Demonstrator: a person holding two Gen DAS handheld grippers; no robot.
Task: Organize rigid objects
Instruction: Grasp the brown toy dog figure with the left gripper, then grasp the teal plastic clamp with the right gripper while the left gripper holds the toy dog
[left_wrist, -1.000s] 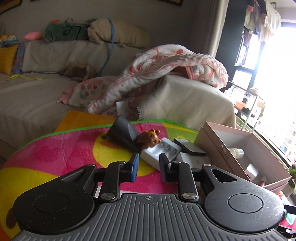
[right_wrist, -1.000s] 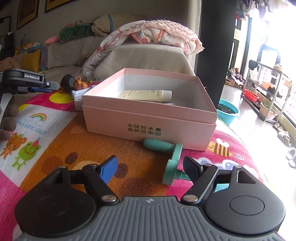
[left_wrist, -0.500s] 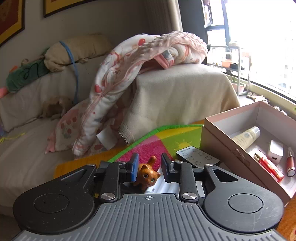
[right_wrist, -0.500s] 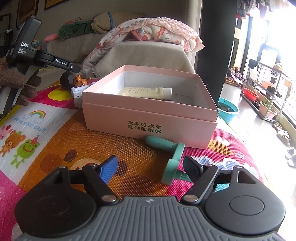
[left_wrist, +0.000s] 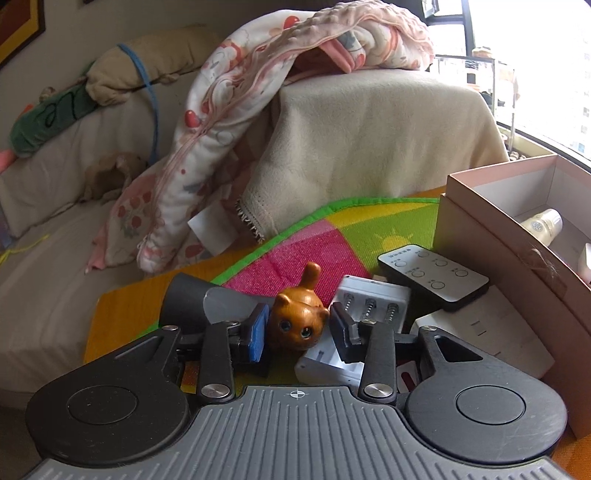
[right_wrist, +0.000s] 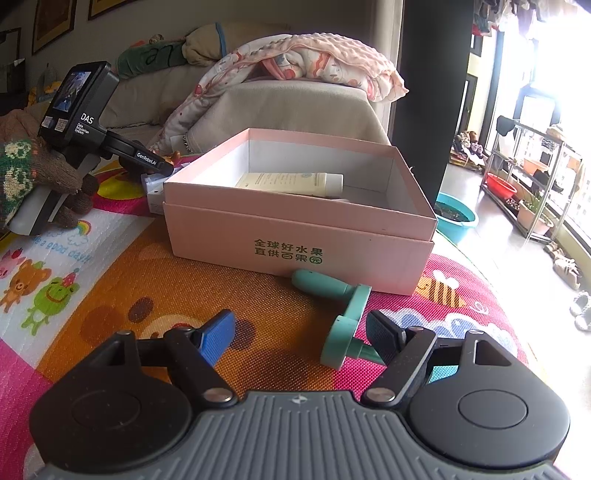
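A brown cat figurine (left_wrist: 297, 320) sits on a white battery charger (left_wrist: 354, 332) on the colourful mat. My left gripper (left_wrist: 300, 334) is open, its fingers on either side of the cat; the blue pad (left_wrist: 257, 331) is close to it. A black remote (left_wrist: 434, 278) and a dark cone-shaped object (left_wrist: 184, 306) lie beside them. The pink box (right_wrist: 299, 210) holds a cream tube (right_wrist: 291, 181). My right gripper (right_wrist: 301, 336) is open and empty, above the mat near a teal handled tool (right_wrist: 341, 317) that lies in front of the box.
A sofa with a beige cover (left_wrist: 369, 147) and a pink blanket (left_wrist: 258, 74) stands behind the mat. In the right wrist view a teal basin (right_wrist: 456, 218) and a metal rack (right_wrist: 532, 173) stand on the floor at the right. The left hand-held gripper (right_wrist: 85, 125) shows at the left.
My left gripper has moved forward and down toward the cat figurine, which now lies between the fingers. The right gripper has hardly moved.
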